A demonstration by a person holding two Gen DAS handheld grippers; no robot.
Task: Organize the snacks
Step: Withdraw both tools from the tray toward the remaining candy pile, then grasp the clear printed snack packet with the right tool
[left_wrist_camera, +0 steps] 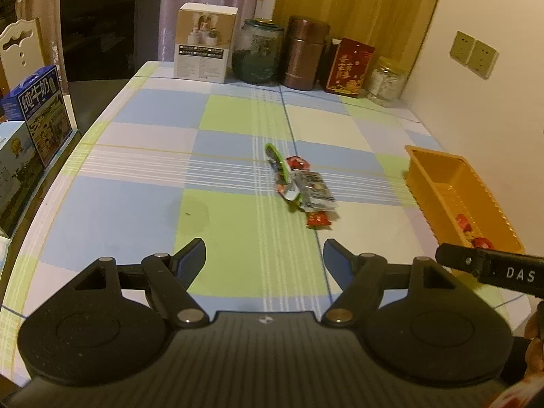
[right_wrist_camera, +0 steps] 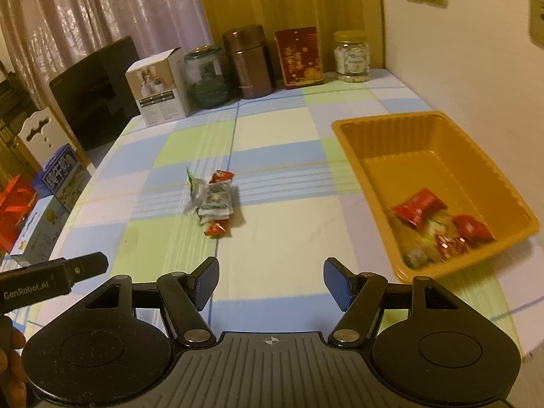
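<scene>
Right wrist view — both grippers open, empty, snack pile (right_wrist_camera: 212, 204) beyond — orange tray (right_wrist_camera: 374, 129) right.

Snack packets in a loose pile (right_wrist_camera: 212, 204) ahead of the tongs: about five, overlap preventing an exact count. One orange tray (right_wrist_camera: 353, 139) to the right of the tongs, holding some four packets (right_wrist_camera: 438, 227). Five containers (right_wrist_camera: 248, 64) along the far table edge.

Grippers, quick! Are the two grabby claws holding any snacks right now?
Left gripper: open, holding nothing.
Right gripper: open, holding nothing.
</scene>
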